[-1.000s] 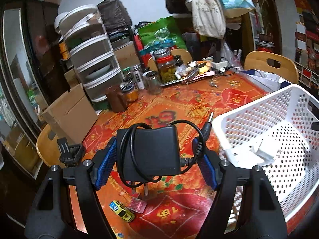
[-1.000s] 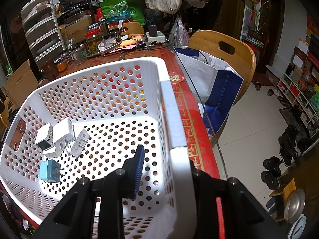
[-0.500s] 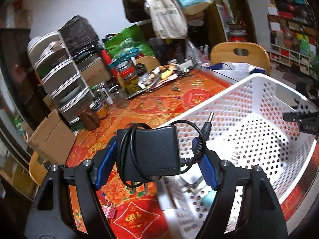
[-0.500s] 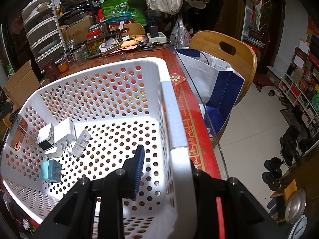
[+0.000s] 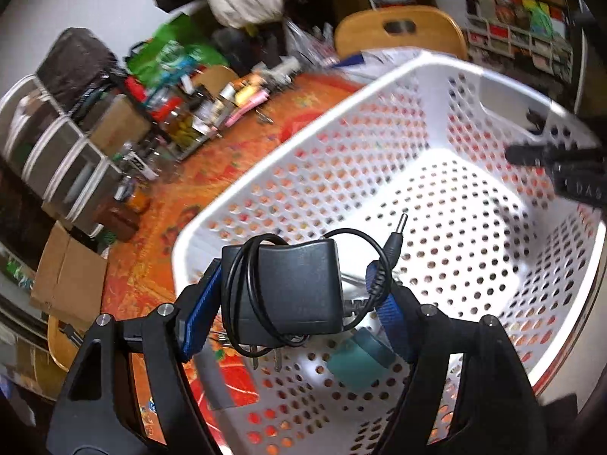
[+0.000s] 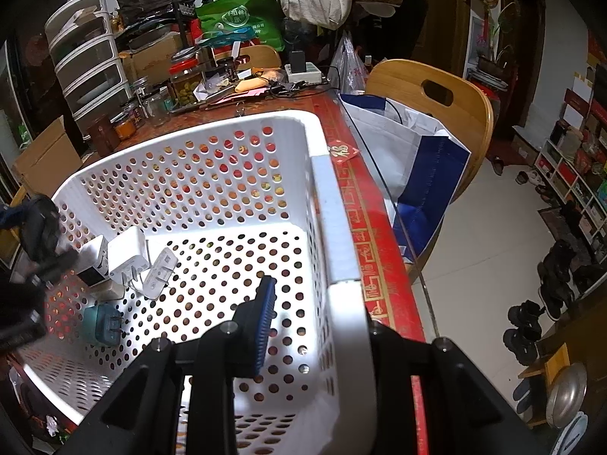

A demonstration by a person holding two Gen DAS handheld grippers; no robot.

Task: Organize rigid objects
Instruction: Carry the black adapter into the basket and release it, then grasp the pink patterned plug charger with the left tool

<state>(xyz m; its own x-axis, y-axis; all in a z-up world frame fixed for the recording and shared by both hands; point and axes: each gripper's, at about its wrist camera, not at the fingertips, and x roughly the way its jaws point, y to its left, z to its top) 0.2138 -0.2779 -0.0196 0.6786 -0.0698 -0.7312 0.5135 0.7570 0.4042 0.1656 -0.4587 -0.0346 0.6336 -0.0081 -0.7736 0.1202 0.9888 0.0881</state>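
One black power adapter (image 5: 282, 290), cord-wrapped and prongs down, hangs pinched in the left gripper (image 5: 292, 303) above the white basket (image 5: 379, 87), whose open floor lies toward 1 o'clock, while the right gripper (image 6: 315, 326) clamps its rim.

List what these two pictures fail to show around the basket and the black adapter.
- Left wrist view: the black adapter in the left tongs hides most of the teal charger.
- Right wrist view: the basket rim hides the right tongs' outer finger.
- Right wrist view: left tongs blurred at the left edge.
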